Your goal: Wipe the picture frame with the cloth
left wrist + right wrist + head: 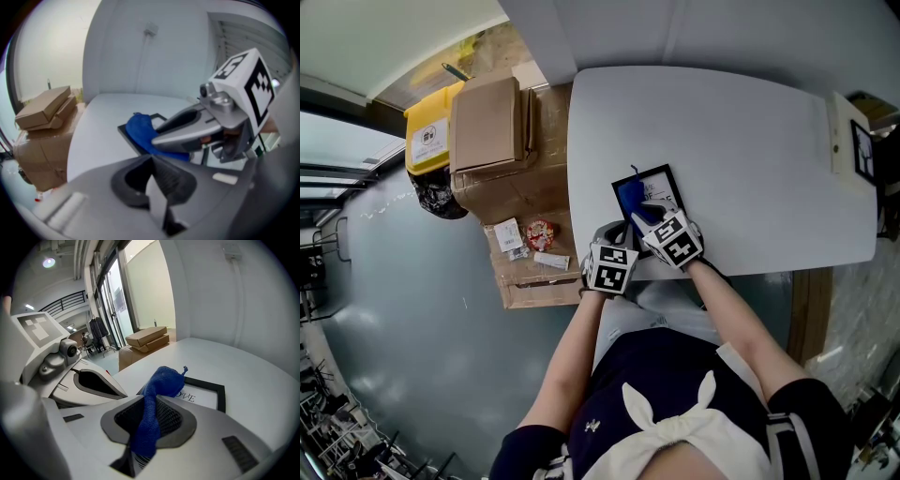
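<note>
We pinch the blue cloth [160, 379] in our right tool [146, 425], jaws closed on a bunched fold; the cloth drapes over the left part of the black picture frame [209, 391]; the frame lies flat by the tabletop's [741, 141] near edge, white lettered insert showing; our left tool [151, 164] sits closed, empty.
</note>
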